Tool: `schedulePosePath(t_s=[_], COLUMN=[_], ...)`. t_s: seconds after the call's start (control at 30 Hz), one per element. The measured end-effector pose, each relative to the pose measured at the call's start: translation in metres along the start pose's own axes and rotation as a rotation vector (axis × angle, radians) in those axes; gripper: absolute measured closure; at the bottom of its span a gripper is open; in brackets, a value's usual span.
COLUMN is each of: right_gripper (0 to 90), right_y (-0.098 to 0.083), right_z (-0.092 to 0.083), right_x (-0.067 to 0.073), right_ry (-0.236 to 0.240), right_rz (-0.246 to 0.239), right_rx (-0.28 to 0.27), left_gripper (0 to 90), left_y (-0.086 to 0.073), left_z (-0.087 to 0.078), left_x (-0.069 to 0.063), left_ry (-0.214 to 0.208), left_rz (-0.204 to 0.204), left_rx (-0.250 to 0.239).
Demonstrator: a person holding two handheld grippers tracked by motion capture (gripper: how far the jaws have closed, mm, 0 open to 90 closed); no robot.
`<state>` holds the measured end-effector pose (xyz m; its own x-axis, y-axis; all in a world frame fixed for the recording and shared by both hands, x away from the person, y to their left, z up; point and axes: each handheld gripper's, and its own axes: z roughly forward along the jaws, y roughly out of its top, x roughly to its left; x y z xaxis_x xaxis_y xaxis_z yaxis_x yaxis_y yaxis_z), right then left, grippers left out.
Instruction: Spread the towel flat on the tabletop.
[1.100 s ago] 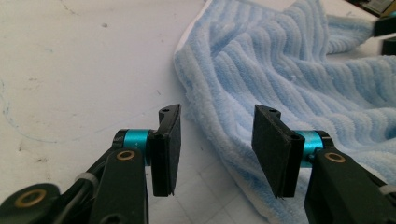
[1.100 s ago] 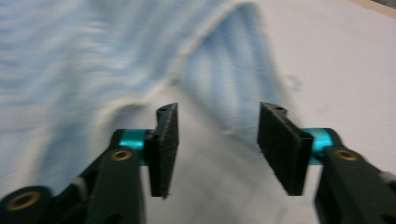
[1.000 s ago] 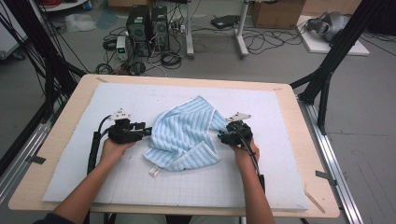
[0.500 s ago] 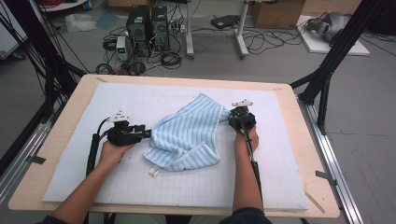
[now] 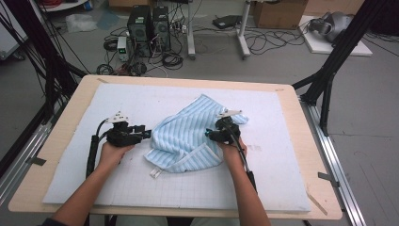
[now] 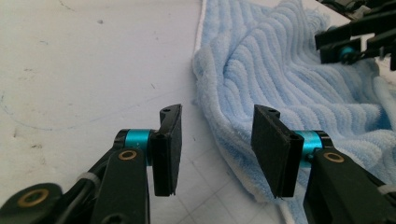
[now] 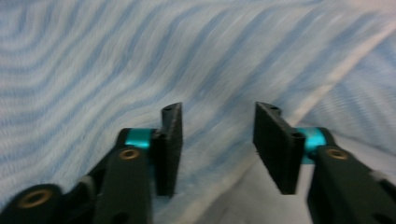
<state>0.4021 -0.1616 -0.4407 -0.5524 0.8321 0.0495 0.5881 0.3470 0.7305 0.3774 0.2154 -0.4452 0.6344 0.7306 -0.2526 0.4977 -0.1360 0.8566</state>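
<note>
Two grippers, left [image 5: 147, 134] and right [image 5: 208, 134], gape wide and empty beside a rumpled pale-blue ribbed terry towel [image 5: 188, 134] mid-table.

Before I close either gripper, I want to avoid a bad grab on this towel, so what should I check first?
1. Left gripper jaws open: ok.
2. Right gripper jaws open: ok.
3. Crumpled light-blue striped terry towel lies fully on the white padded mat: ok.
4. Towel edge between the left jaws: not ok, the edge sits just beside the right-hand jaw.
5. Fabric between the right jaws: cannot tell, the view is blurred.
</note>
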Motion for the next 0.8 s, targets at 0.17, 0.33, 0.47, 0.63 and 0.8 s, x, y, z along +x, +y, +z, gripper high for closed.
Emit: schedulePosePath(t_s=[0.17,0.33,0.47,0.63,0.8], right_gripper=[86.3,86.3,86.4,86.7,86.8], right_y=[-0.001,-0.01,-0.037,-0.061,-0.073], right_z=[-0.004,-0.025,-0.052,-0.075,-0.09], right_x=[0.01,0.015,0.01,-0.003,-0.009], right_ry=[0.034,0.081,0.072,0.046,0.012], right_rz=[-0.115,-0.164,-0.181,-0.154,-0.138], right_rx=[0.055,0.05,0.061,0.066,0.08], left_gripper=[53.3,52.8,51.4,46.8,43.9], left_y=[0.0,0.0,0.001,0.004,0.01], left_z=[0.0,0.0,0.002,0.006,0.012], left_x=[0.0,0.001,0.001,0.001,0.005], left_ry=[-0.006,-0.006,0.01,0.033,0.042], left_rz=[-0.005,-0.007,-0.009,-0.009,-0.023], left_rx=[0.0,-0.007,-0.018,-0.016,-0.01])
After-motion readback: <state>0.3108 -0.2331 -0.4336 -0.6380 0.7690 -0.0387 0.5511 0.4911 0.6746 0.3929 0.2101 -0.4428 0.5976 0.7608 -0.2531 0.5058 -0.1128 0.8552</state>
